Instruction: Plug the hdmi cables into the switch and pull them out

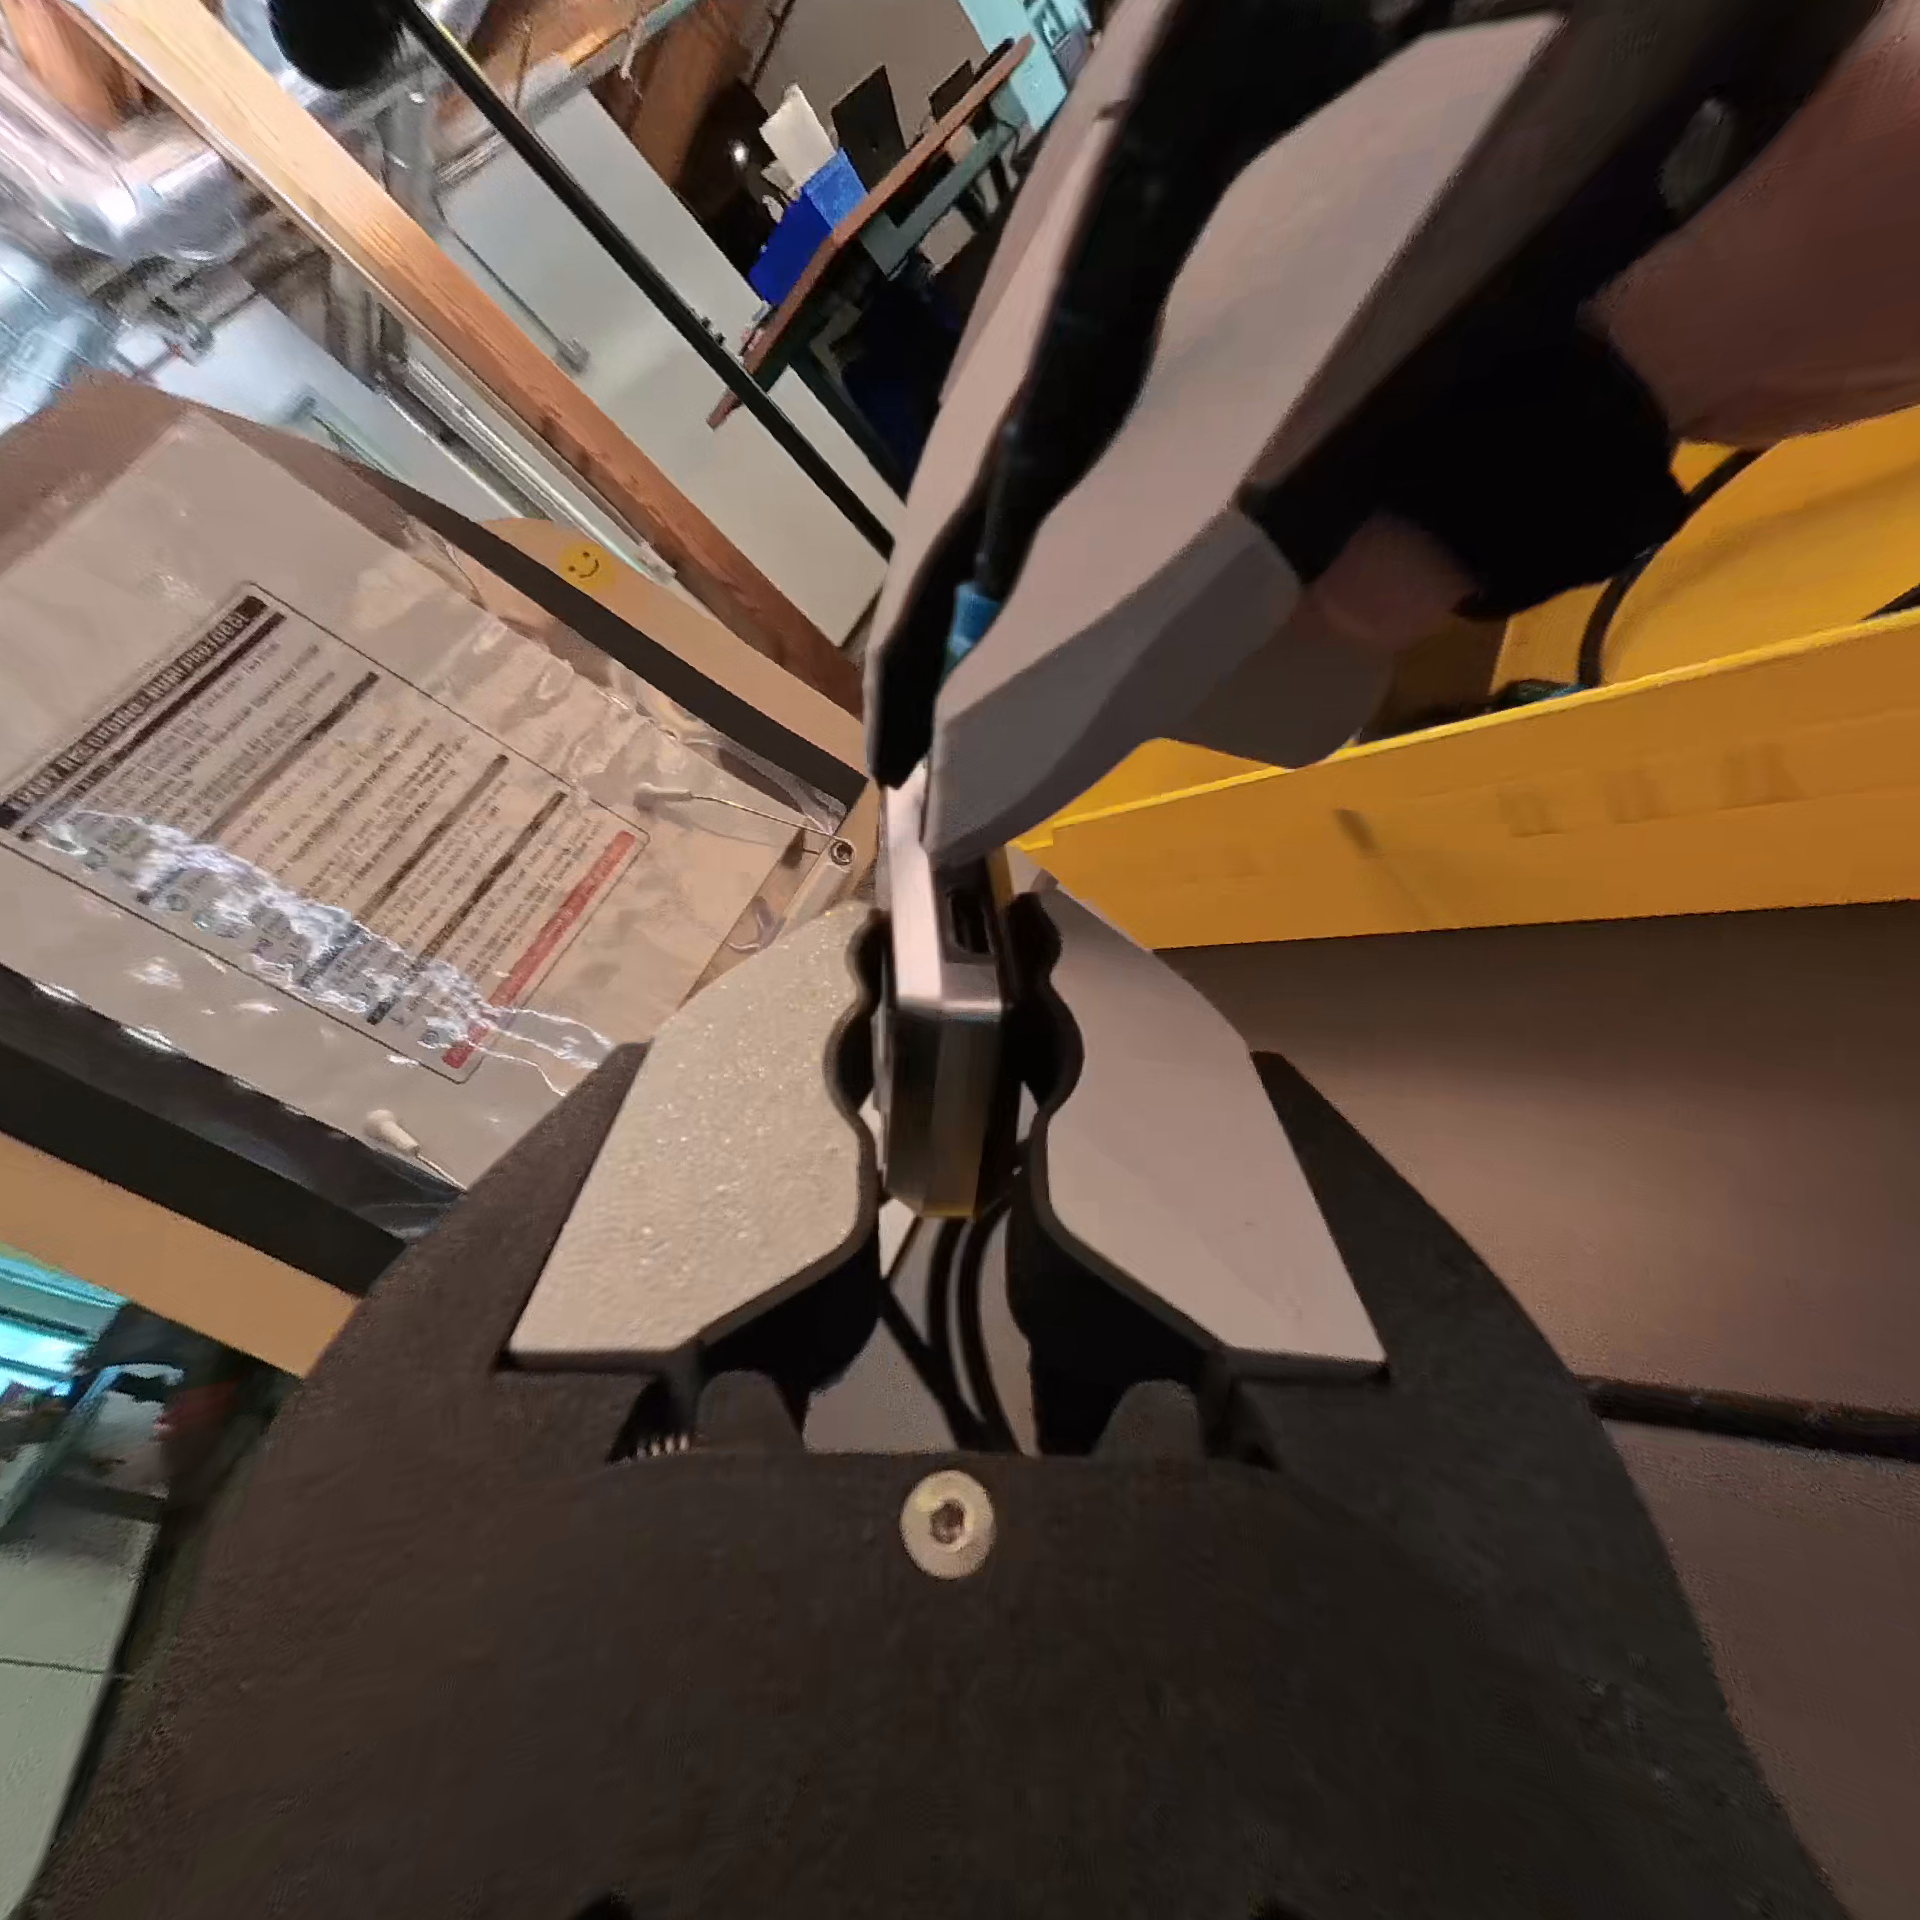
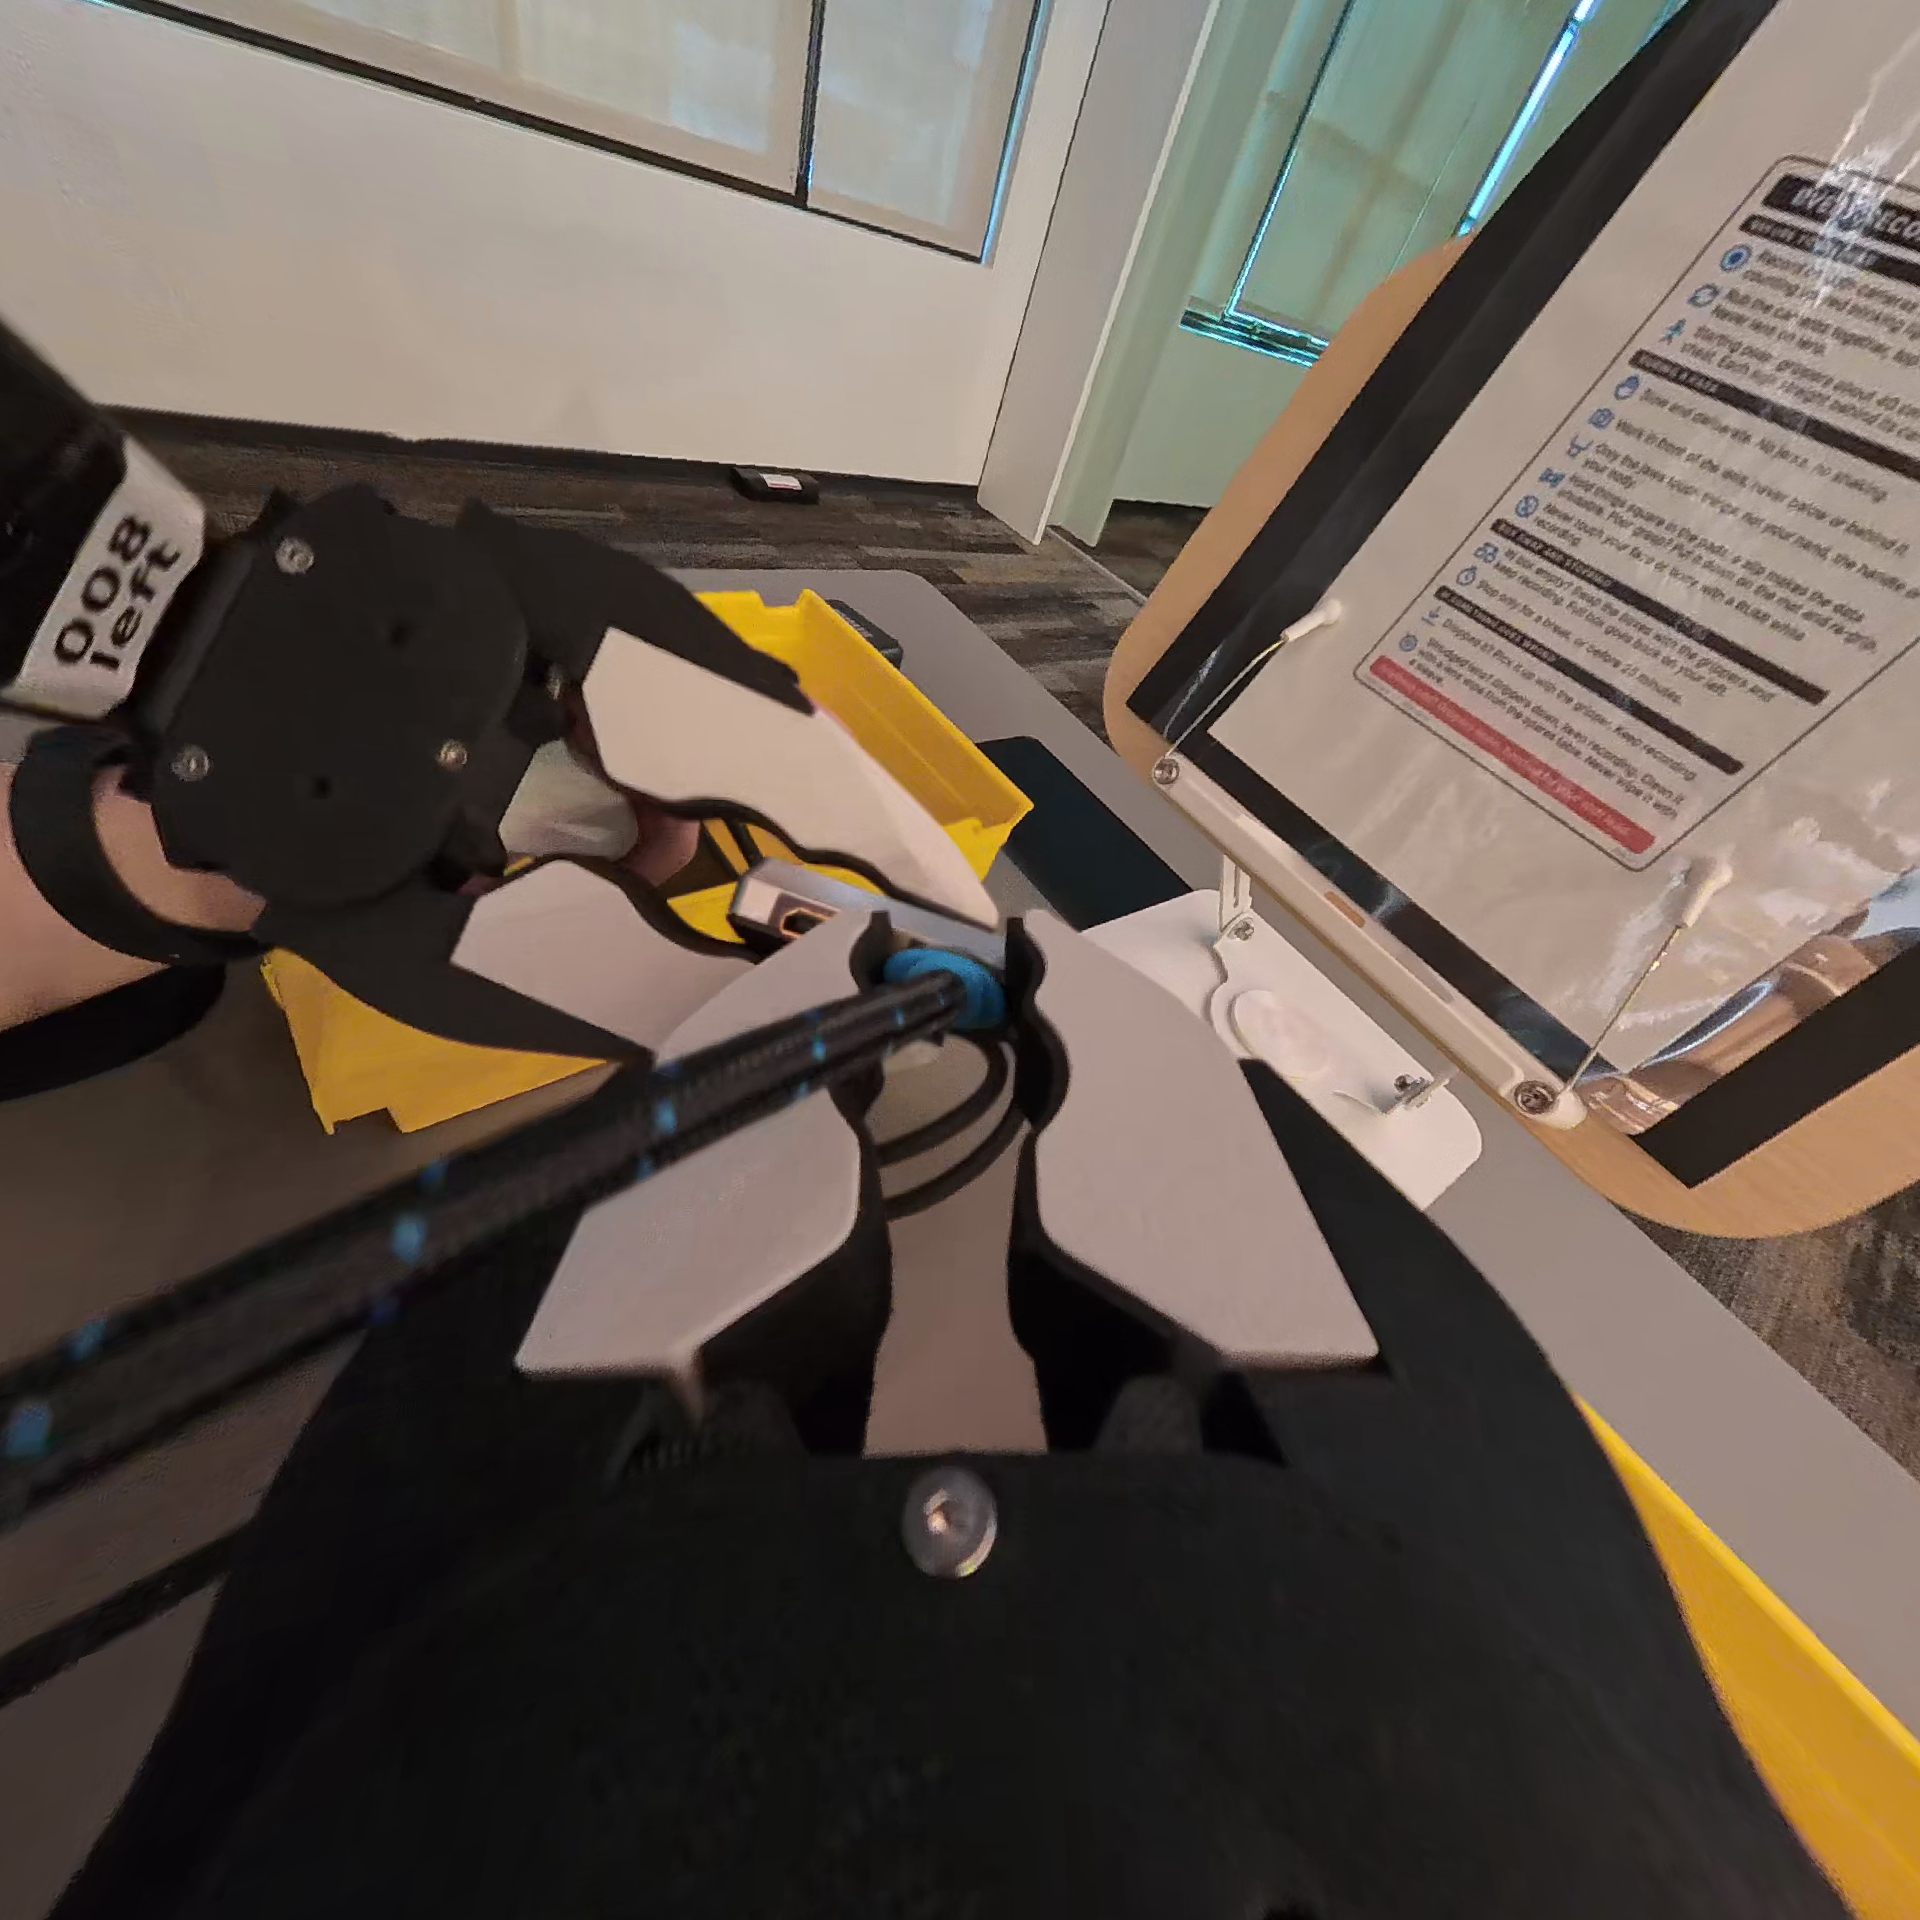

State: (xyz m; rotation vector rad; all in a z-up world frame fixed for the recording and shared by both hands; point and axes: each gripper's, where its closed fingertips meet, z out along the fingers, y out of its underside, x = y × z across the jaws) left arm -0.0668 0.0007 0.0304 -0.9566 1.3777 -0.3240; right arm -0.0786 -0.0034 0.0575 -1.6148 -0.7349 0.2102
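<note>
In the left wrist view my left gripper [image 1: 943, 923] is shut on the switch [image 1: 940, 1070], a small grey metal box held on edge with an open port [image 1: 971, 925] showing. My right gripper [image 1: 912, 805] comes down from the upper right, its tips at the switch's top end. In the right wrist view my right gripper [image 2: 945, 940] is shut on the blue-collared plug [image 2: 951, 982] of a black braided HDMI cable [image 2: 582, 1132]. The plug meets the switch [image 2: 790, 896], which the left gripper [image 2: 810, 904] holds. I cannot tell whether the plug is seated.
A yellow bin [image 2: 904, 717] stands behind the grippers on the grey table [image 2: 1662, 1299]. A wood-edged board with a laminated sheet [image 2: 1558, 623] stands on a white base [image 2: 1351, 1049] to the right. A black cable loop [image 2: 956, 1138] lies below the plug. Another yellow bin edge [image 2: 1818, 1714] is at the near right. The tips of both grippers are at nearly the same place.
</note>
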